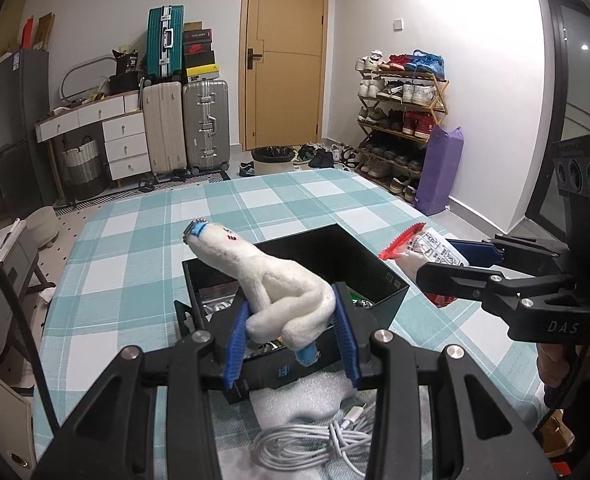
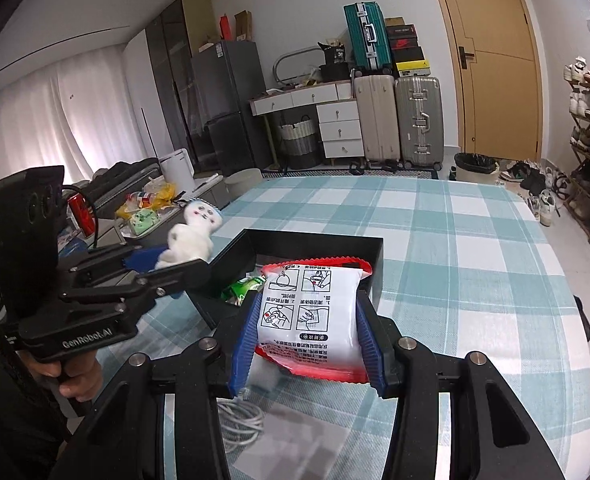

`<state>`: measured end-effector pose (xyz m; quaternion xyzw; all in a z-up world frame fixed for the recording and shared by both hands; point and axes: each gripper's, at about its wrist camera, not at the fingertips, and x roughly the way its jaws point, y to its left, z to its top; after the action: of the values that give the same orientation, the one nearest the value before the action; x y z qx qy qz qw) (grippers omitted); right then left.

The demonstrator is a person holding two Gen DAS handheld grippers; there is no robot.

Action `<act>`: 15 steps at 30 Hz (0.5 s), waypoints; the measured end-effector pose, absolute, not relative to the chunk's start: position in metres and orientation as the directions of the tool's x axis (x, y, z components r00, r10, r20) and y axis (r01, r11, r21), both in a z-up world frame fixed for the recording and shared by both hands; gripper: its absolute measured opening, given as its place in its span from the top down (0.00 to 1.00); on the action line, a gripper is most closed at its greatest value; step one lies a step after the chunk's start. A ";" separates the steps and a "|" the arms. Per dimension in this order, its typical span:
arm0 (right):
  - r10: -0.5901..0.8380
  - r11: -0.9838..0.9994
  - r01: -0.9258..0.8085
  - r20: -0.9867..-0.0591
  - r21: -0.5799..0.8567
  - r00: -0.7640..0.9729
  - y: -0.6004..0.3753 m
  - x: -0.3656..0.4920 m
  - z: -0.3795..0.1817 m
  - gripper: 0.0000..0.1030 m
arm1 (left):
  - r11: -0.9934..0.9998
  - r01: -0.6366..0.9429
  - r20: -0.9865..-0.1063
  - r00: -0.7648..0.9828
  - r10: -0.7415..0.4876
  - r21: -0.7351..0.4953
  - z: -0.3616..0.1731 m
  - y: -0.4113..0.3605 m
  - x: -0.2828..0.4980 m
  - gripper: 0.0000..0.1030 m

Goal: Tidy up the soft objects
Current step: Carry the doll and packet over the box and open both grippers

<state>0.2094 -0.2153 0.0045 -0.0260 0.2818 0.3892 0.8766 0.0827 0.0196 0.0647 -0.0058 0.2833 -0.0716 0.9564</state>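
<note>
Teal-and-white checked tablecloth (image 1: 143, 264) covers the table, with an open black rectangular box (image 1: 379, 276) as my landmark near the middle. My left gripper (image 1: 291, 334) is clenched on a white plush toy with blue trim (image 1: 271, 280), held over the box's near edge, its head tilted up and away over the box. My right gripper (image 2: 307, 336) grips a white-and-red plastic packet printed with instruction pictures (image 2: 309, 312), pads pressing both sides, above the box's near right side. Green wrappers (image 2: 243, 288) lie inside the box (other contents too dark to tell). White coiled cable (image 1: 315, 440) lies on a white foam sheet (image 1: 295, 396) just in front of the box.
</note>
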 end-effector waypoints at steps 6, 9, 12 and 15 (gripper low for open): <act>0.674 0.688 -0.702 -0.523 0.185 0.522 -0.206 0.220 0.001 0.55 | 0.989 0.137 -0.564 0.813 -0.146 -0.059 0.058 0.020 0.094 0.63; 0.678 0.683 -0.705 -0.527 0.192 0.513 -0.201 0.228 0.000 0.55 | 0.989 0.137 -0.576 0.805 -0.143 -0.055 0.055 0.018 0.101 0.63; 0.683 0.679 -0.707 -0.527 0.199 0.507 -0.197 0.234 -0.001 0.55 | 0.989 0.141 -0.584 0.799 -0.145 -0.053 0.052 0.017 0.107 0.63; 0.684 0.678 -0.706 -0.528 0.205 0.503 -0.193 0.241 -0.002 0.55 | 0.989 0.140 -0.592 0.792 -0.146 -0.056 0.049 0.017 0.113 0.63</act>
<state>0.2413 -0.1929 -0.0025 -0.0188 0.2959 0.4009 0.8668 0.1132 0.0169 0.0488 -0.0045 0.3132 -0.0755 0.9467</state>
